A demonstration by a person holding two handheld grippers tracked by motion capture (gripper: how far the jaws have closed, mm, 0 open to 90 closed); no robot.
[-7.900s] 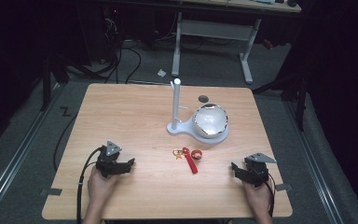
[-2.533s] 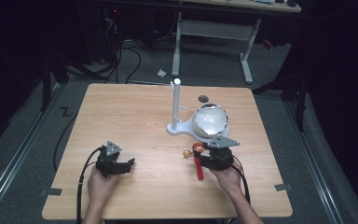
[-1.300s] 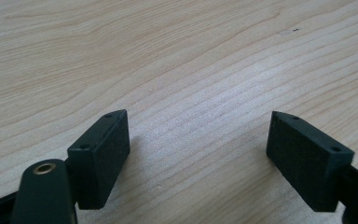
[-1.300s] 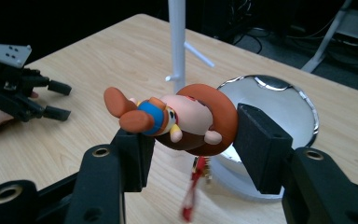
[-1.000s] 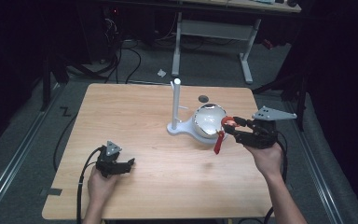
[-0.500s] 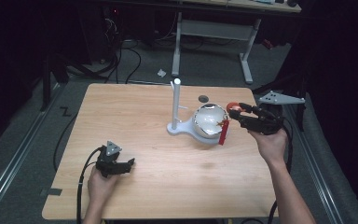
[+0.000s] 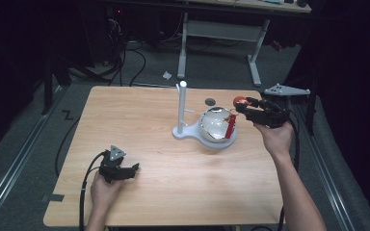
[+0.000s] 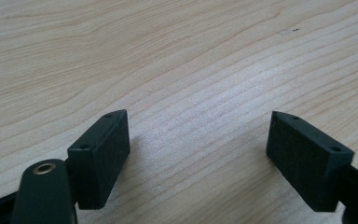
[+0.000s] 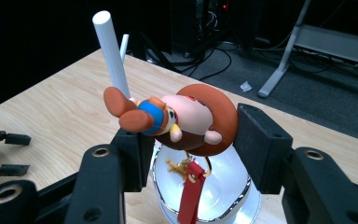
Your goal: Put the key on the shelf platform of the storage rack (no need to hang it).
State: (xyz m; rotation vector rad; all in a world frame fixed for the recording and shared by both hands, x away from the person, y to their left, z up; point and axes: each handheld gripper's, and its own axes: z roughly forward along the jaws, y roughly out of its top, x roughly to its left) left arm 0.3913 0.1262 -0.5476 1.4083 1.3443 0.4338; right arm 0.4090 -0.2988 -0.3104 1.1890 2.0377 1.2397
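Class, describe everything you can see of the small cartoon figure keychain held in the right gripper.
The small glossy plastic cartoon figure keychain has a brown cap, pink face, blue body and orange feet. It lies sideways, clamped between the right gripper's black pads. A gold ring and charm and a red strap dangle beneath it. It hangs above the shiny round mirror by the white post stand.

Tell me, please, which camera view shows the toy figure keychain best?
The right gripper view: the toy figure keychain sits close up, clamped between the right gripper jaws, its red strap dangling over the shiny dome. In the high view the figure is just a small red blob. The left gripper view looks at the bare table.
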